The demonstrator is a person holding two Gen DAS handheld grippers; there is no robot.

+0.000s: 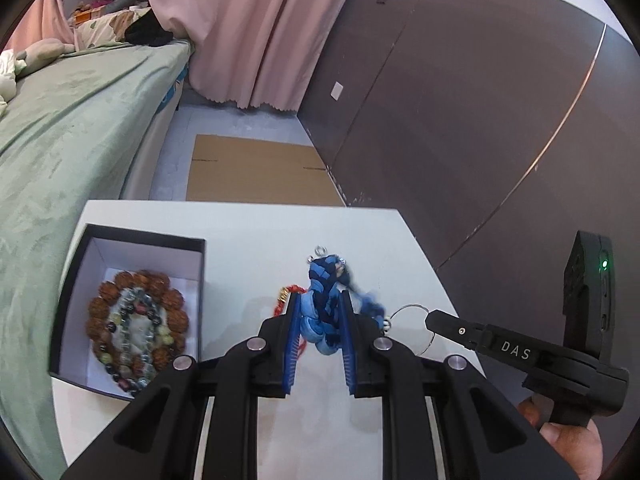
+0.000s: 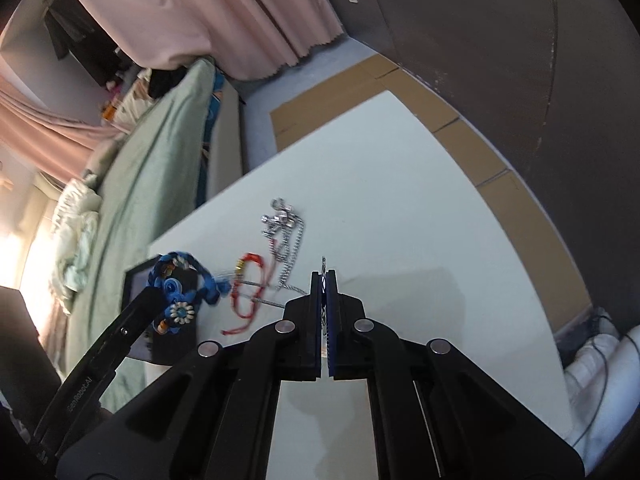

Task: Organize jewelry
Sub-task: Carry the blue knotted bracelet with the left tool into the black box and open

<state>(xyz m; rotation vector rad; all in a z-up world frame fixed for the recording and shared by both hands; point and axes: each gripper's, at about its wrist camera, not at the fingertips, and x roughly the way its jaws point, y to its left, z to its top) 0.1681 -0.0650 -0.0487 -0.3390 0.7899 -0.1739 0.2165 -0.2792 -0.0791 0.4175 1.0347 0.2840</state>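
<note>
Black claw (image 1: 320,312), blue pads (image 1: 293,344)

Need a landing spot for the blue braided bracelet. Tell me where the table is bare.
Bare: the table's far side and right edge, beyond the silver chain. Crowded: the strip between the box and the right claw, holding the red cord and chain. The box holds bead bracelets.

Your blue braided bracelet (image 1: 325,304) hangs pinched above the table; red cord bracelet (image 2: 246,292) and silver chain (image 2: 286,236) lie beside it, beaded bracelets (image 1: 138,326) boxed.
</note>
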